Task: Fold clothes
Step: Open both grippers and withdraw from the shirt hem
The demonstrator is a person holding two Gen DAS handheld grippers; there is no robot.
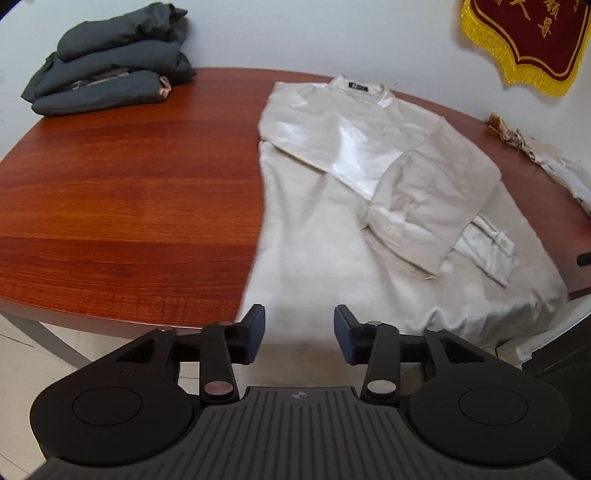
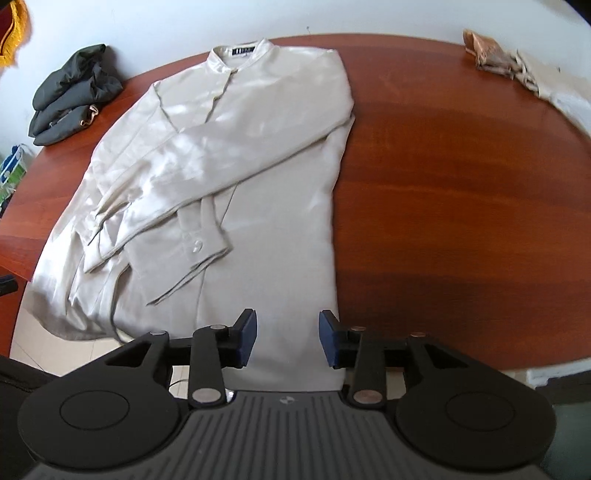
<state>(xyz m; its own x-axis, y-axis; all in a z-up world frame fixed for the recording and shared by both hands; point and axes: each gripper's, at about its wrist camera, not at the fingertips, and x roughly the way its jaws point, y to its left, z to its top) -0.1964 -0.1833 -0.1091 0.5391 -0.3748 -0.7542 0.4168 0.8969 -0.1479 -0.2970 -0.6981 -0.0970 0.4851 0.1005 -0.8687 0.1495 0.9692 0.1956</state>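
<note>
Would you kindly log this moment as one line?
left gripper open, empty | right gripper open, empty | shirt flat on table, sleeves folded in | hem overhangs edge

We seem to be in an office or meeting room. A large oval wooden table (image 1: 122, 192) fills the view, standing against a plain white wall (image 1: 295, 33). At two o'clock in the left wrist view hangs a red pennant (image 1: 532, 40) with gold fringe and gold characters. Pale floor tiles (image 1: 26, 354) show at eight o'clock.
</note>
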